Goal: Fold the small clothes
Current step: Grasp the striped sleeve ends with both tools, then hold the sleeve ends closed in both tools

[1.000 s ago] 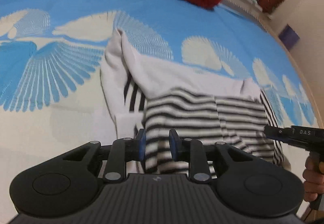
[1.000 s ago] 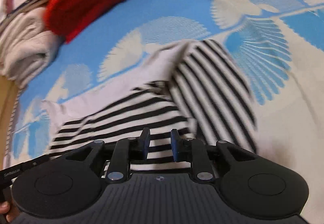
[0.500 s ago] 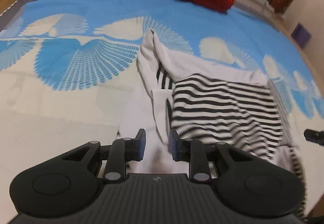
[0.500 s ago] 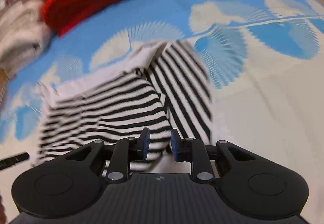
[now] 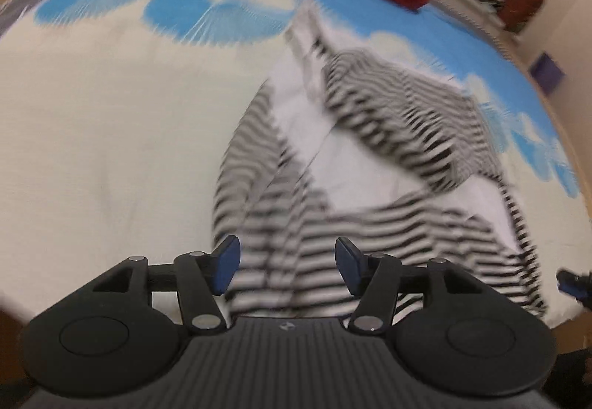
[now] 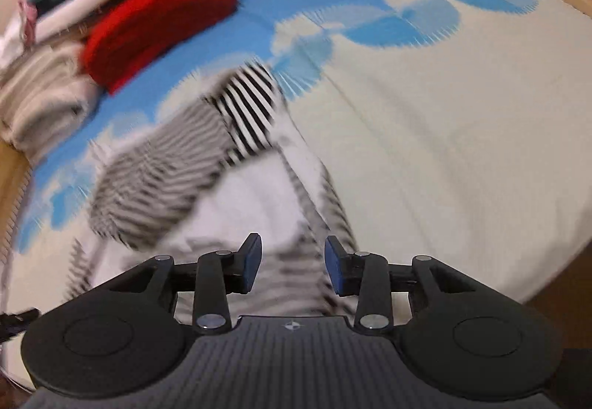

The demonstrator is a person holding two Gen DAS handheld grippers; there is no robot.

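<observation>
Claws of both hands hovered low over the near end of the striped garment (image 5: 388,150), which lay spread on the blue-and-cream bedspread (image 5: 111,131). The left claw (image 5: 286,266) stood spread, nothing between its blue pads, stripes showing through the gap. The right claw (image 6: 292,266) was likewise parted and empty, and only its tip showed at the left view's right edge. Motion blur smeared the cloth, so its folds were hard to read. A red folded item (image 6: 155,28) sat far beyond.
</observation>
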